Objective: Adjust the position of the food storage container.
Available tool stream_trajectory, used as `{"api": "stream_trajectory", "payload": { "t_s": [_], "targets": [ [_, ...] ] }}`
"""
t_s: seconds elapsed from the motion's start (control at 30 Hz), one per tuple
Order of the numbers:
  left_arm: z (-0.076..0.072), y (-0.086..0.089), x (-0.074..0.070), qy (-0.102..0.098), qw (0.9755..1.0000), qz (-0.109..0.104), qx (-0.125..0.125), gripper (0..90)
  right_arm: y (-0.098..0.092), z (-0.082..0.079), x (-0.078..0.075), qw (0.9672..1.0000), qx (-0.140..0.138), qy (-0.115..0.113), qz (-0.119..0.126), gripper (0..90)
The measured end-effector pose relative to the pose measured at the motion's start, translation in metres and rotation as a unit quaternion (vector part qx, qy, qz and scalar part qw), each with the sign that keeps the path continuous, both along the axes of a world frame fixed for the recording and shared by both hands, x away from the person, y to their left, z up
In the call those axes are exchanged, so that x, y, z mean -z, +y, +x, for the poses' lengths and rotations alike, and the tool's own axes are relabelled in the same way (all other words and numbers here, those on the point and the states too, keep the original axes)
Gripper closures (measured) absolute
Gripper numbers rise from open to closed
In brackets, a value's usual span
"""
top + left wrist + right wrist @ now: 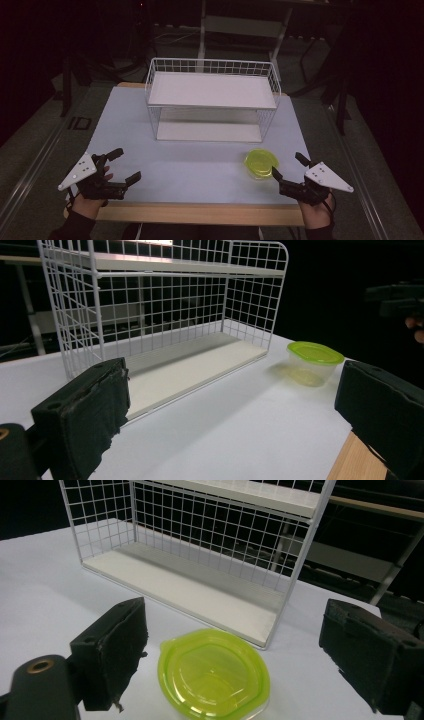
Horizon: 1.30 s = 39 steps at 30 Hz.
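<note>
A white wire rack (211, 97) stands at the far middle of the table (190, 165); its top is cut off in both gripper views. A tub (261, 163) with a green lid sits near right, its contents unclear. The left gripper (122, 165) hovers near left, jaws wide apart, empty. The right gripper (289, 166) hovers just right of the tub, jaws wide, empty. The surroundings are dark.
</note>
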<state>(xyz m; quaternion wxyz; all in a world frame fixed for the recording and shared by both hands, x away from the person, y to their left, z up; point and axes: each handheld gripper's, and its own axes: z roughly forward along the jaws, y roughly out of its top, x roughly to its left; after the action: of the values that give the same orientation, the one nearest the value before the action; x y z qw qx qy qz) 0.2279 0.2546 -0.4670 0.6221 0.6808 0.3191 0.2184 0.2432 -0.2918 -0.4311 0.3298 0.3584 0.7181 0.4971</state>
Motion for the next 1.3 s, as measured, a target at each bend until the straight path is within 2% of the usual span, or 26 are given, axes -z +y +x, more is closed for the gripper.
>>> {"api": "stream_trajectory", "payload": {
  "t_s": [0.07,0.13,0.2,0.23,0.27,0.3,0.33,0.37,0.43,0.5,0.6,0.63,0.7,0.73,0.8,0.87,0.93,1.03,1.13,1.2,1.27,1.3],
  "targets": [
    [0.001,0.001,0.000,0.004,1.0000,-0.003,0.000,2.1,0.000,0.005,-0.001,0.9997,-0.017,0.015,0.008,12.4],
    [0.001,0.002,0.001,0.005,1.0000,-0.008,-0.001,2.2,0.000,0.010,0.000,0.9996,-0.008,0.027,0.004,13.1],
    [0.001,0.004,0.001,0.007,0.9999,-0.011,-0.002,2.2,-0.003,0.016,0.001,0.9984,-0.016,0.047,0.028,12.8],
    [0.002,0.004,0.001,0.007,0.9999,-0.013,-0.003,2.1,-0.005,0.020,0.002,0.9975,-0.003,0.055,0.043,13.4],
    [0.002,0.005,0.001,0.008,0.9999,-0.013,-0.003,2.2,-0.006,0.023,0.004,0.9969,0.001,0.064,0.047,13.5],
    [0.002,0.005,0.001,0.008,0.9999,-0.013,-0.003,2.2,-0.007,0.028,0.005,0.9967,0.000,0.073,0.035,16.4],
    [0.002,0.005,0.001,0.007,0.9999,-0.011,-0.004,2.1,-0.008,0.032,0.007,0.9965,0.012,0.081,0.021,23.2],
    [0.002,0.005,0.001,0.007,0.9999,-0.010,-0.004,2.2,-0.010,0.036,0.010,0.9959,0.017,0.089,0.005,26.1],
    [0.002,0.004,0.001,0.006,0.9999,-0.010,-0.002,2.2,-0.013,0.044,0.016,0.9950,0.028,0.095,-0.018,27.9],
    [0.002,0.004,0.001,0.005,0.9999,-0.009,-0.002,2.2,-0.015,0.051,0.023,0.9935,0.029,0.104,-0.037,44.6],
    [0.002,0.004,0.002,0.005,0.9999,-0.010,-0.002,2.2,-0.019,0.059,0.032,0.9887,0.059,0.121,-0.065,64.3],
    [0.002,0.005,0.002,0.005,0.9999,-0.010,-0.003,2.2,-0.021,0.062,0.036,0.9872,0.066,0.129,-0.066,65.5],
    [0.003,0.005,0.002,0.006,0.9999,-0.010,-0.002,2.2,-0.024,0.067,0.042,0.9837,0.079,0.146,-0.070,75.8],
    [0.003,0.005,0.002,0.006,0.9999,-0.011,-0.001,2.2,-0.026,0.069,0.044,0.9819,0.083,0.156,-0.069,78.0],
    [0.003,0.005,0.002,0.005,0.9999,-0.009,-0.001,2.2,-0.030,0.072,0.051,0.9762,0.094,0.182,-0.072,89.1],
    [0.003,0.005,0.002,0.004,1.0000,-0.008,0.000,2.2,-0.031,0.074,0.060,0.9737,0.090,0.198,-0.068,89.3],
    [0.003,0.004,0.001,0.003,1.0000,-0.006,0.001,2.2,-0.030,0.076,0.069,0.9696,0.084,0.217,-0.075,89.7],
    [0.002,0.003,0.001,0.002,1.0000,-0.005,0.002,2.2,-0.030,0.080,0.080,0.9641,0.079,0.243,-0.071,89.7],
    [0.003,0.004,0.001,0.002,1.0000,-0.006,0.003,2.2,-0.029,0.083,0.085,0.9615,0.072,0.259,-0.057,89.8],
    [0.003,0.004,0.001,0.001,1.0000,-0.005,0.002,2.2,-0.025,0.083,0.088,0.9609,0.064,0.263,-0.061,89.8],
    [0.003,0.004,0.001,0.001,1.0000,-0.005,0.002,2.2,-0.022,0.083,0.090,0.9605,0.053,0.270,-0.043,89.8],
    [0.002,0.004,0.001,0.001,1.0000,-0.004,0.002,2.2,-0.020,0.084,0.090,0.9598,0.052,0.272,-0.046,89.8]
  ]
}}
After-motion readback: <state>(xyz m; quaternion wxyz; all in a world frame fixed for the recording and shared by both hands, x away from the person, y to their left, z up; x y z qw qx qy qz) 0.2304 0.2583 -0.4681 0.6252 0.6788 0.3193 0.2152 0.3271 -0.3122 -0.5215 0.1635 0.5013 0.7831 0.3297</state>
